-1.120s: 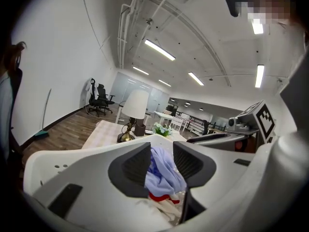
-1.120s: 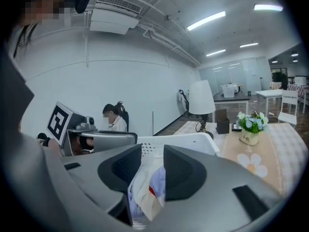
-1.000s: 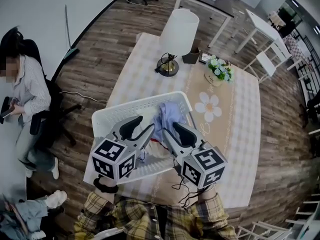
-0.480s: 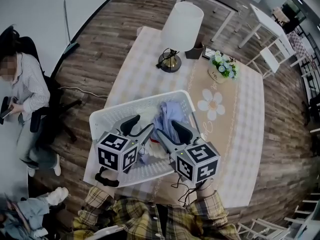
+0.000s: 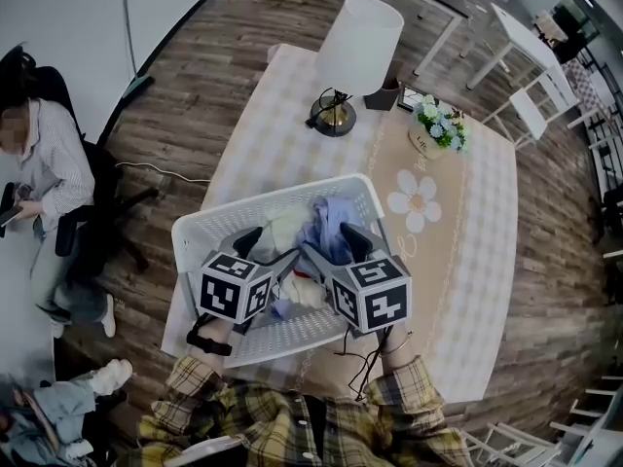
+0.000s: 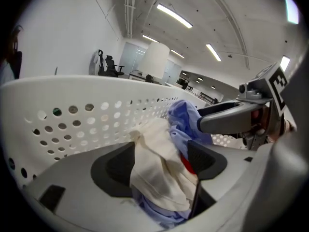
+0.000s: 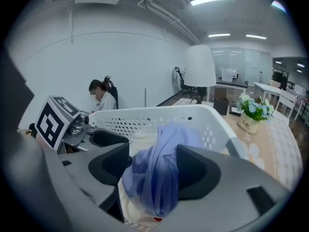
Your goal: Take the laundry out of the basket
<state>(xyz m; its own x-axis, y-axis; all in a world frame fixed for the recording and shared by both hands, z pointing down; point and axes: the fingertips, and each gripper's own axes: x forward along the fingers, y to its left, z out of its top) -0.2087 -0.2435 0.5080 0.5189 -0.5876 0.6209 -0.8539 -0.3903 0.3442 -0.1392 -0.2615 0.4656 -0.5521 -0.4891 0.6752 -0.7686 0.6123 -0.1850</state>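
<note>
Left gripper (image 5: pixel 271 249), right gripper (image 5: pixel 333 246) in basket (image 5: pixel 243 212): I see jaws just opened, laundry (image 5: pixel 326 224) between.
Checked table (image 5: pixel 282 115), lamp (image 5: pixel 360 32) top centre, wood floor (image 5: pixel 185 105).

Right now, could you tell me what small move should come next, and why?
The left tongs straddle the cream cloth, the right tongs the blue cloth; both pairs of jaws have just been opening and stand apart, down in the basket. So probably close both now.
</note>
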